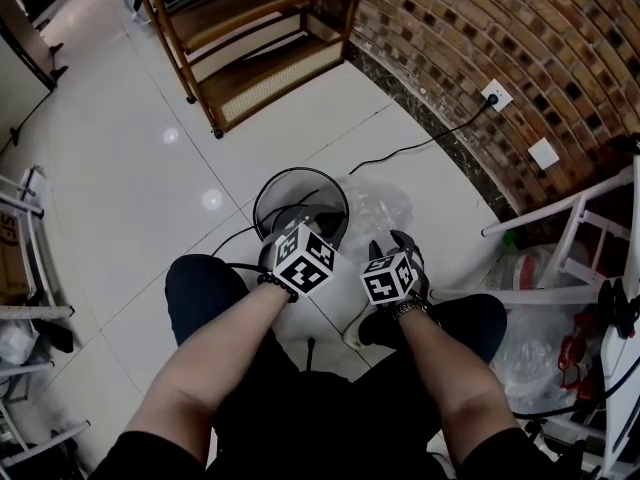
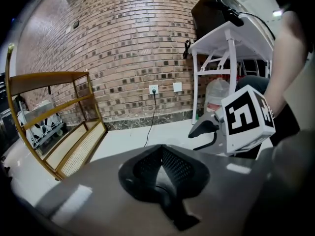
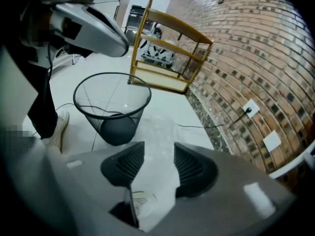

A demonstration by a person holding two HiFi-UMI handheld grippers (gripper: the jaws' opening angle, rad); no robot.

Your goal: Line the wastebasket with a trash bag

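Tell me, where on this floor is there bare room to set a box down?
The tiled floor between the wooden shelf and the wastebasket is bare. Right of the wastebasket it is crowded: clear trash bag, black cable, white rack.

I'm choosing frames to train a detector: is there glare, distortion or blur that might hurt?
Head view: two glare spots on the glossy white tiled floor; the red brick wall bows from the wide lens. Left gripper view: dark corners. Right gripper view: the clear plastic trash bag nearly vanishes against the floor; the black mesh wastebasket is sharp.
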